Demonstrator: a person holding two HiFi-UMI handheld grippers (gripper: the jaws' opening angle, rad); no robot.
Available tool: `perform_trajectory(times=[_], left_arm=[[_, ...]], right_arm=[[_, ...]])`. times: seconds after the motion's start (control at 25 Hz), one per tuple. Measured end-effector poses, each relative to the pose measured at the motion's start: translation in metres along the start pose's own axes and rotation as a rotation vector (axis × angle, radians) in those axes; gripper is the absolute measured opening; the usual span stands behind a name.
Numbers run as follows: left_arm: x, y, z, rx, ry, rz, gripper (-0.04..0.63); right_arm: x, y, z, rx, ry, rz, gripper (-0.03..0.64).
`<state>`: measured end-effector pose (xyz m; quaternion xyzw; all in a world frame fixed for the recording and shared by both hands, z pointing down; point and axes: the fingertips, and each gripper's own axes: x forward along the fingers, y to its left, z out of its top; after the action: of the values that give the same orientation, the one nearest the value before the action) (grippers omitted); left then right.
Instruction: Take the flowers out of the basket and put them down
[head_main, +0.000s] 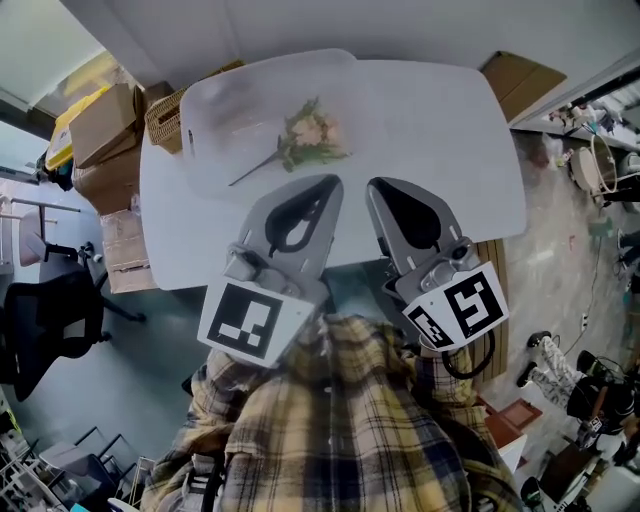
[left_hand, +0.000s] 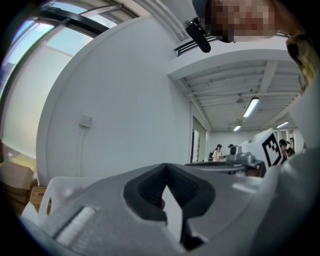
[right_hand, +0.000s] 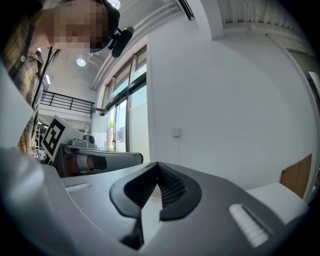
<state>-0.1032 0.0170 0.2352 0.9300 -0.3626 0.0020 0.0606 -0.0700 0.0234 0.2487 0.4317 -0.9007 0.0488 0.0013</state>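
- At the near edge of the table, the left tongs and the right tongs sit side by side, both pointing level across the top.
- Each pair is pressed together with nothing between its pads. Both gripper views show the dark ribbed pads meeting at the tip around an empty gap.
- Just ahead of the left tongs' tip, and slightly to its left, the flowers lie flat inside the translucent white basket, apart from both pairs. The blooms are toward the basket's right side, and one thin stem trails toward its near left corner.
- The right tongs are a little farther from the blooms, off to their right.
- The flowers look light and soft: pale petals and green leaves that would crush or shed under a hard squeeze, probably artificial, though that cannot be told for sure.
- The stem looks like the best place to pinch, just below the leaves, where it seems stiffest and the bunch should hang balanced. Its thinness may let it roll or slip between the pads.
- The shallow basket may slide on the smooth table if nudged.
- Beyond the table's left edge stand a wicker crate and cardboard boxes.
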Motion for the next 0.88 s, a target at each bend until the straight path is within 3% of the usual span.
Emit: perform_trajectory(times=[0.48,0.88], left_arm=[[0.104,0.013,0.017,-0.002,-0.008,0.128,0.0],[0.126,0.031,0.011,0.015,0.037,0.215,0.0]], right_arm=[[0.021,-0.109,0.025,-0.02,0.006,0.117,0.005],[0.042,-0.135,0.023,-0.011,0.017,0.214,0.005]])
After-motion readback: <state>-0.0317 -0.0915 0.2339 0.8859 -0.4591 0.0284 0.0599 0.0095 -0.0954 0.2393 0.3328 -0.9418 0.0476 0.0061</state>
